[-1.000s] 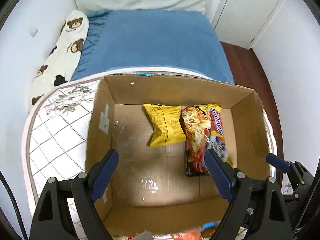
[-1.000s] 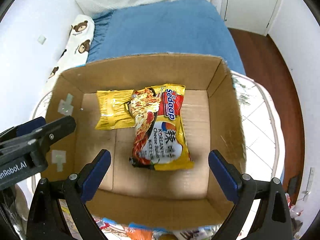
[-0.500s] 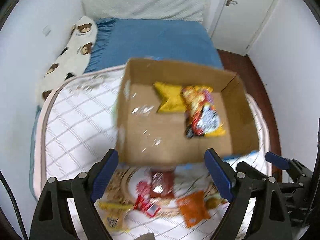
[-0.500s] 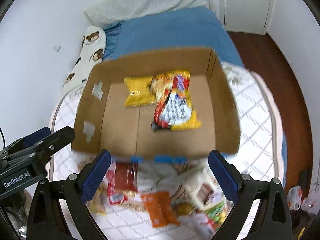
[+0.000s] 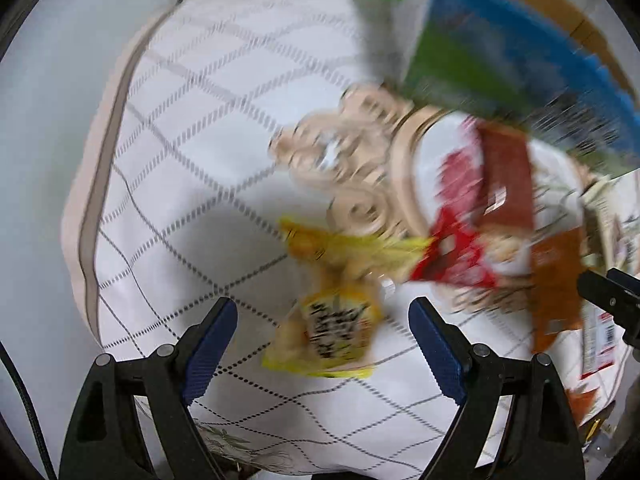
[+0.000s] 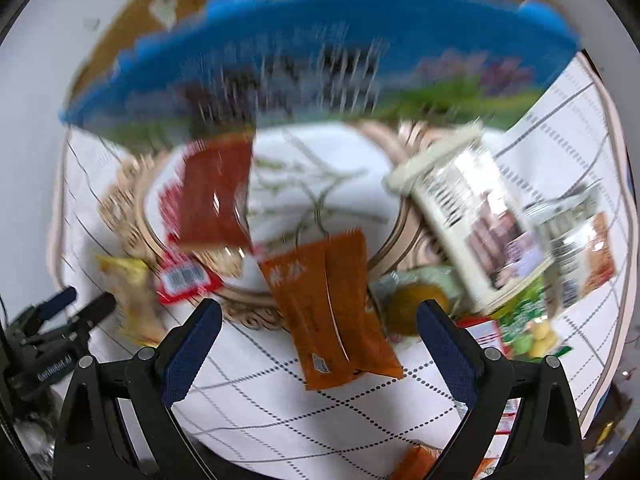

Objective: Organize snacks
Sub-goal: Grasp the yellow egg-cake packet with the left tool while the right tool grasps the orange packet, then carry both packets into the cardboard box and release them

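Both views are motion-blurred. My left gripper (image 5: 322, 346) is open and empty, low over a yellow snack packet (image 5: 332, 332) lying on the white quilted tablecloth (image 5: 180, 120). My right gripper (image 6: 318, 346) is open and empty above an orange snack packet (image 6: 332, 308). A dark red packet (image 6: 216, 196) and a red-and-white packet (image 6: 184, 280) lie to its left; both show in the left wrist view, the dark red one (image 5: 506, 184) and the red-and-white one (image 5: 456, 256). The cardboard box (image 6: 128, 28) with its blue-and-green printed side (image 6: 320, 64) stands behind the snacks.
A cream packet (image 6: 476, 220), a silver-and-orange packet (image 6: 576, 252), a green packet (image 6: 528, 320) and a round yellow-brown snack (image 6: 416, 308) lie on the right. The left gripper shows at the left edge of the right wrist view (image 6: 52, 320). The table edge runs down the left (image 5: 92, 200).
Both grippers have pulled back from over the box and dropped low toward the loose snacks in front of it. The box interior has left both views. Both grippers stayed open.
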`<action>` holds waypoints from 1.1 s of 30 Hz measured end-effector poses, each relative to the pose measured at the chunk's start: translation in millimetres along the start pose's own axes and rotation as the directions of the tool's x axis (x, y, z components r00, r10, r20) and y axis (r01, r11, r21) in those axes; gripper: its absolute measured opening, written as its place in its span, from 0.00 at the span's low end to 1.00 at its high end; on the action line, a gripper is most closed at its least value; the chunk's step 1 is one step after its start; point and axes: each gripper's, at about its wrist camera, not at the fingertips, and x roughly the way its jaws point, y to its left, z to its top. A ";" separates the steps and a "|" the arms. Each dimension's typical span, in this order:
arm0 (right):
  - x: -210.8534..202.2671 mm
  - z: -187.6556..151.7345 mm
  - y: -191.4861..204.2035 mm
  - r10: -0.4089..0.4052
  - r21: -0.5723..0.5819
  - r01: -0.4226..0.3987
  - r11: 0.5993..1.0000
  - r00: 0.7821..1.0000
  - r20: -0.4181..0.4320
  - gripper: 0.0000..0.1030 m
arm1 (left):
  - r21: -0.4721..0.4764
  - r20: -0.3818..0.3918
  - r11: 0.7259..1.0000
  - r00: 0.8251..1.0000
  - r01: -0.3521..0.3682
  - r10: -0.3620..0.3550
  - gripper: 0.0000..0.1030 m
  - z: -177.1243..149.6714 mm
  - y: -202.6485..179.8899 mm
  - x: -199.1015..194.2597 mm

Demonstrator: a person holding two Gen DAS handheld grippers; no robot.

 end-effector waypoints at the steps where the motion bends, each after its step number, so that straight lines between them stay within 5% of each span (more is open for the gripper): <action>1: 6.1 -1.3 2.2 -0.008 -0.008 0.008 1.000 1.000 -0.010 0.97 | -0.008 -0.014 1.000 1.000 0.006 -0.006 0.85 -1.3 2.4 6.6; 6: 37.8 -9.9 16.8 -0.067 -0.059 0.063 0.996 0.996 -0.058 0.93 | 0.004 -0.063 1.000 0.998 0.008 -0.008 0.85 2.0 2.0 33.8; 9: 47.5 -13.1 20.4 -0.101 -0.074 0.096 0.993 0.993 -0.062 0.82 | 0.004 -0.090 1.000 0.996 0.017 -0.017 0.84 8.0 -0.3 49.8; 10: 48.8 -14.7 21.3 -0.127 -0.079 0.122 0.989 0.991 -0.053 0.76 | 0.002 -0.091 1.000 0.996 0.018 -0.018 0.80 8.8 -1.4 53.0; 12: 47.9 -17.0 21.2 -0.136 -0.081 0.133 0.988 0.990 -0.034 0.66 | -0.014 -0.091 0.999 0.995 0.039 -0.040 0.57 8.3 -2.6 54.6; 14: 46.5 -20.1 19.5 -0.120 -0.074 0.118 0.990 0.992 -0.035 0.62 | -0.049 -0.102 0.997 0.993 0.055 -0.060 0.54 4.6 -2.8 54.5; 23: 54.1 -56.9 17.6 -0.031 -0.075 0.022 0.997 0.991 -0.132 0.64 | -0.147 -0.170 0.981 0.973 0.130 -0.155 0.55 -34.4 -9.9 71.8; 33: 77.4 -70.4 32.9 -0.088 -0.080 0.081 0.994 0.991 -0.100 0.65 | -0.078 -0.139 0.995 0.988 0.060 -0.070 0.50 -47.8 -45.7 67.0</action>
